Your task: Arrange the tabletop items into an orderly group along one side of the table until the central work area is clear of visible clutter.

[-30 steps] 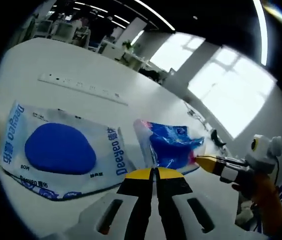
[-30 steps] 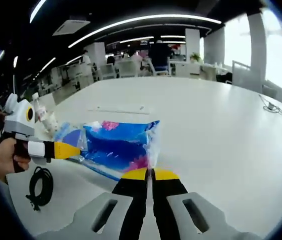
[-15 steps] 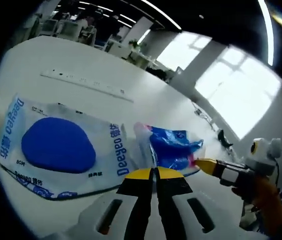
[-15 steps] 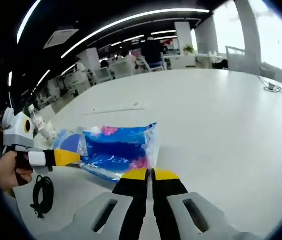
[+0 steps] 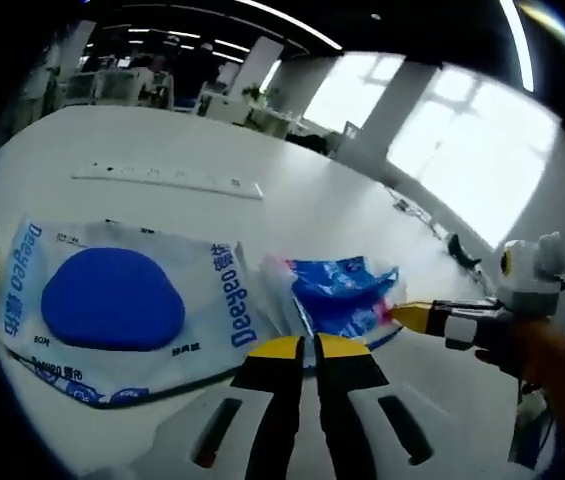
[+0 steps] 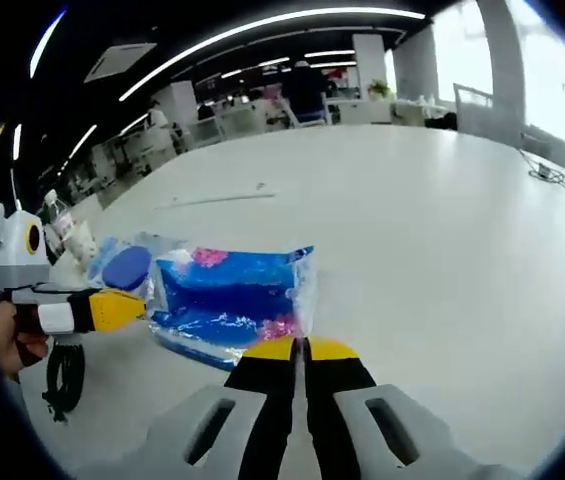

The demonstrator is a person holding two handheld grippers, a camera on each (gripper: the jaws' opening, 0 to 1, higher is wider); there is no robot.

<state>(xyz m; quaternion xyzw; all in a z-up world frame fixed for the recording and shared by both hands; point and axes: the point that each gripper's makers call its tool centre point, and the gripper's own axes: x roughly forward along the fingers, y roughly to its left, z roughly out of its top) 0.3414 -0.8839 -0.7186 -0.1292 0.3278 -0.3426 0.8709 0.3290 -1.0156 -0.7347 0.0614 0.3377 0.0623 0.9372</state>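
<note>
Both hand-held grippers pinch the blue pack [image 6: 227, 300]: right hand-held gripper [image 6: 300, 349] shut on one edge, left hand-held gripper [image 5: 303, 344] on the other. Mid-desk [image 6: 442, 220], beside the wipes [image 5: 112, 300]; sorting appears barely begun.

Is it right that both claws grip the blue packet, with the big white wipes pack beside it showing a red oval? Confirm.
Not quite: the oval on the white wipes pack is blue, as the left gripper view shows. Both the left claw and right claw do grip the blue packet.
</note>
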